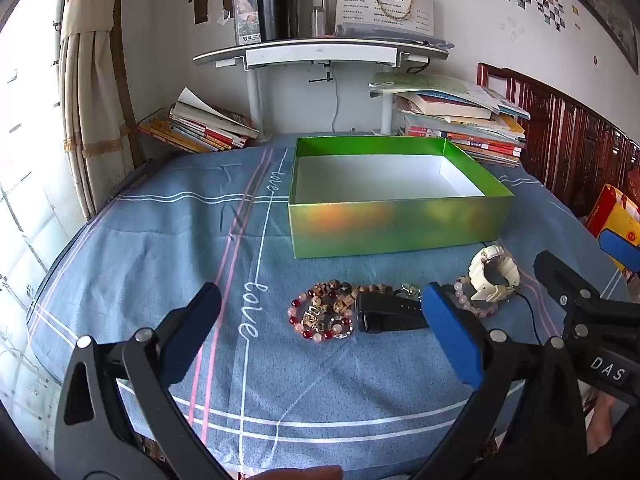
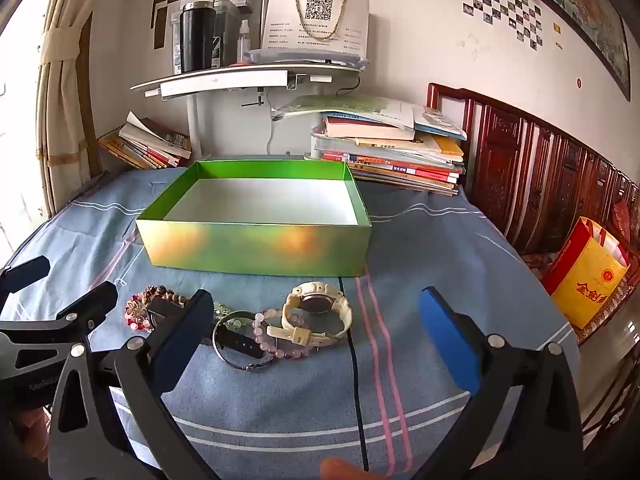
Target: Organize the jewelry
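Both grippers – left gripper, right gripper – fingers wide (nothing held), jewelry heap before green box

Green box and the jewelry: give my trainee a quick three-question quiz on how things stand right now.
1. True or false: the green box already holds a bracelet.
2. Which item lies nearest the right claw? A) white watch B) red bead bracelet C) black tumbler
3. Fill in: both the left claw and the right one are ____.

Key: 1 false, its white floor is bare. 2 A. 3 open, gripping nothing.
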Tool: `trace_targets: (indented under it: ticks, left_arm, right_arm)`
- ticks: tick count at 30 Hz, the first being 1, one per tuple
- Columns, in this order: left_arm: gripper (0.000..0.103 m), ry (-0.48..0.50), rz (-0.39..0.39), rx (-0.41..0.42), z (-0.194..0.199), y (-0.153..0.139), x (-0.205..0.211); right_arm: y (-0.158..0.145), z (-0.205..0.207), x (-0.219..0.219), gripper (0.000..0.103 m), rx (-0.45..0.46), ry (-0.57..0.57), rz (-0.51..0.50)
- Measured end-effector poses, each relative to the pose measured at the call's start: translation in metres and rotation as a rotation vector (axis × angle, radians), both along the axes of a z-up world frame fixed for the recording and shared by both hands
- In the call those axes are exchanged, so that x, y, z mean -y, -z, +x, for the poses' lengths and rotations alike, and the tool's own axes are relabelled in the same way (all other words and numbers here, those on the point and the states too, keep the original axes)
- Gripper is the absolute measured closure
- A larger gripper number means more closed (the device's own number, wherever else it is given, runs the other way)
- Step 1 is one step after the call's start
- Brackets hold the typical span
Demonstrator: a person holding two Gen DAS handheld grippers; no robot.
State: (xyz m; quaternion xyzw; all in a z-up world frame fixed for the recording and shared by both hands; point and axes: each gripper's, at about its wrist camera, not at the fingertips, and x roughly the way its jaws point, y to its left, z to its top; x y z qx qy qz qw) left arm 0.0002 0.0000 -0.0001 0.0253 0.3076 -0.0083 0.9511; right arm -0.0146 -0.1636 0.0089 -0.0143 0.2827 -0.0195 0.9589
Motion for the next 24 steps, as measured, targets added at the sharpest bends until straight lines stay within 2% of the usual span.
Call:
trace_targets:
  ticks: [24]
  left_arm:
    - [0.004, 0.001, -0.001, 0.002, -0.0004, -0.0001, 0.0001]
  right_arm:
    - [0.0001, 0.0004, -0.0006, 0.002, -0.003, 0.001, 0.006]
